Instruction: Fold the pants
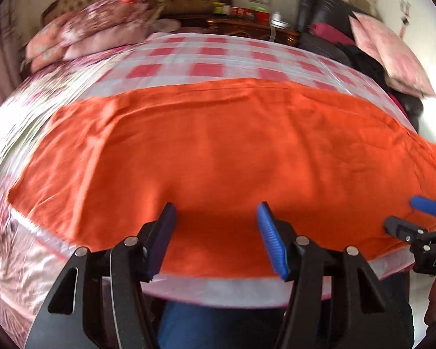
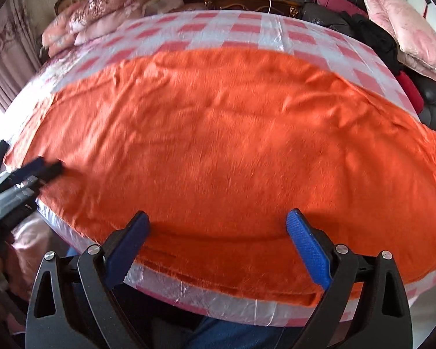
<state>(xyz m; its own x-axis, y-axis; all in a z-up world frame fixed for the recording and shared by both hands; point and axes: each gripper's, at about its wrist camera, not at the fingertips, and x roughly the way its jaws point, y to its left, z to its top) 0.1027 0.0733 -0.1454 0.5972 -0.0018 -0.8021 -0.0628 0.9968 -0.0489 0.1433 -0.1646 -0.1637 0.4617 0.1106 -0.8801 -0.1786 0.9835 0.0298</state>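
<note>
Pants (image 1: 218, 151) are lying flat across the checked table (image 1: 206, 58), spread for folding. Both grippers, left (image 1: 215, 212) and right (image 2: 218, 221), are hovering unclenched and empty over the near edge, probably lining up a grab.

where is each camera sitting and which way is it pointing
Left wrist: rides the left gripper, angled down over the near edge of the orange fabric pants on the red-and-white checked plastic table cover; open jaws, blue-trousered legs below, the right gripper at its right edge.
Right wrist: rides the right gripper, same downward angle toward the waistband end; open jaws, the left gripper blurred at left.
Shared: pants, table cover, pink floral pillows, dark wooden cabinet.
</note>
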